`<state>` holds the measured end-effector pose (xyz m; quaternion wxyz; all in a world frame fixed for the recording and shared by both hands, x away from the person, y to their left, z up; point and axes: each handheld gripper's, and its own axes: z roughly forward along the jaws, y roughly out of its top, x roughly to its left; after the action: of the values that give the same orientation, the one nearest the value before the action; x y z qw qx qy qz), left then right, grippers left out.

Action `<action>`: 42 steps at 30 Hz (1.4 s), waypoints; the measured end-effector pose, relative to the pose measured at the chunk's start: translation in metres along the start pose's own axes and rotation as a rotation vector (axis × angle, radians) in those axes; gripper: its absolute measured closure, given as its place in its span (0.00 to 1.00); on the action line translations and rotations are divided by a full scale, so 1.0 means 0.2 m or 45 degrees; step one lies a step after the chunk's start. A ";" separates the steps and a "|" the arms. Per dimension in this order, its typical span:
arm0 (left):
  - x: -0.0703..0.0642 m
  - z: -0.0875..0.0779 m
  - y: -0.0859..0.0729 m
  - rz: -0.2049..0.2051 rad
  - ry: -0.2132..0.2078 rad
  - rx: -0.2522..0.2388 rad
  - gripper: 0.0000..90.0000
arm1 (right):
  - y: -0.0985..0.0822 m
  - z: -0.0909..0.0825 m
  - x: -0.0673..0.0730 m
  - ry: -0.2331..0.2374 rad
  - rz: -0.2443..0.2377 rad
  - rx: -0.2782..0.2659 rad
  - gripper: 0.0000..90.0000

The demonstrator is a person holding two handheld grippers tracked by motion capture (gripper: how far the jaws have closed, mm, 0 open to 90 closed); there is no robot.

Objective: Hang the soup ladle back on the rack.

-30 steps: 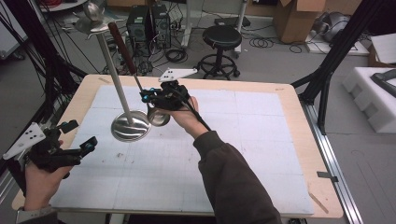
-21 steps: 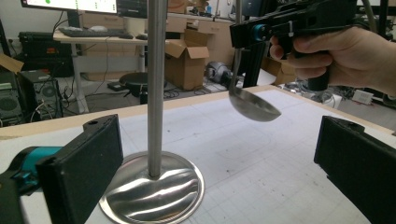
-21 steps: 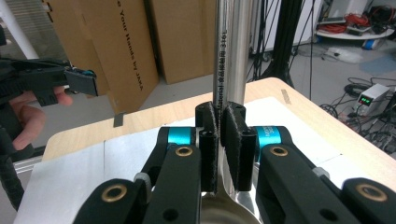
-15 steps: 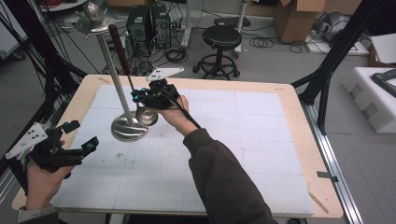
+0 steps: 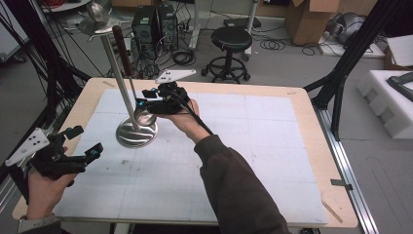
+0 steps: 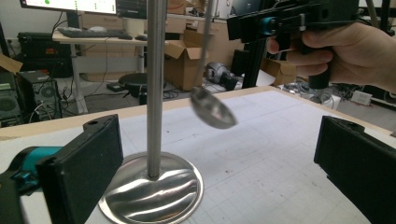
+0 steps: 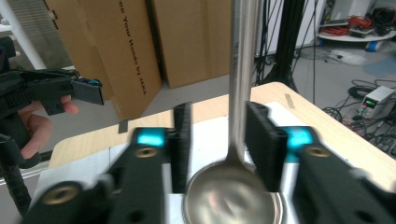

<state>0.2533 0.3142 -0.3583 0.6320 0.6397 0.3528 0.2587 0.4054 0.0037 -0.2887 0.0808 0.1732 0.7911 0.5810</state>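
**Ladle and Stand: Position and Gripper State**

We see a metal stand (image 5: 137,131) on the white table mat (image 5: 243,161). Its round base lies flat on the mat and its pole rises straight up to a hook plate at the top, so its long axis is vertical. In the high view the base sits at about 10 o'clock from the mat's centre.

A ladle (image 5: 144,117) hangs just beside the pole, at about 3 o'clock from it. Its long axis runs close to vertical: the dark handle points up toward 12 o'clock and the bowl points down toward 6 o'clock, just above the base. In the left gripper view the bowl (image 6: 212,108) is clear of the base and tilted.

The right gripper (image 5: 148,102) is at the ladle's lower stem, just above the bowl. In the right gripper view the stem (image 7: 240,93) stands between the two jaws. The jaws are partly open, with a gap on each side of the stem; we cannot tell whether either pad touches it.

The left gripper (image 5: 83,146) is held near the mat's 8 o'clock corner, well apart from the stand. Its jaws are spread wide and hold nothing.
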 end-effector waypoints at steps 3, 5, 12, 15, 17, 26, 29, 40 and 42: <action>-0.01 0.00 0.01 0.002 -0.002 -0.002 0.02 | -0.01 -0.05 0.00 -0.016 0.018 -0.014 0.50; -0.01 0.00 0.01 0.002 -0.005 -0.009 0.02 | -0.02 -0.09 -0.01 -0.025 0.022 -0.013 0.42; -0.02 0.00 0.02 0.003 -0.013 -0.009 0.02 | -0.05 -0.22 -0.01 -0.078 0.002 -0.010 0.08; -0.03 0.01 0.02 0.002 -0.023 -0.014 0.02 | -0.07 -0.27 -0.02 -0.084 0.021 0.011 0.00; -0.03 0.01 0.02 -0.017 -0.043 -0.021 0.02 | -0.09 -0.30 -0.02 -0.079 0.003 0.018 0.00; -0.05 0.03 0.03 0.000 -0.058 -0.017 0.02 | -0.20 -0.47 -0.03 -0.032 0.010 -0.012 0.00; -0.06 0.04 0.04 0.000 -0.078 -0.018 0.02 | -0.23 -0.53 -0.04 -0.036 0.015 -0.018 0.00; -0.08 0.11 0.04 0.018 -0.115 0.001 0.02 | -0.36 -0.79 -0.08 -0.136 0.038 -0.103 0.00; -0.09 0.12 0.03 0.017 -0.119 0.004 0.02 | -0.38 -0.84 -0.08 -0.146 0.031 -0.102 0.00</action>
<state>0.2625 0.2854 -0.3513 0.6450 0.6545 0.3190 0.2320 0.3510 -0.1730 -0.3103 0.1259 0.2123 0.7591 0.6024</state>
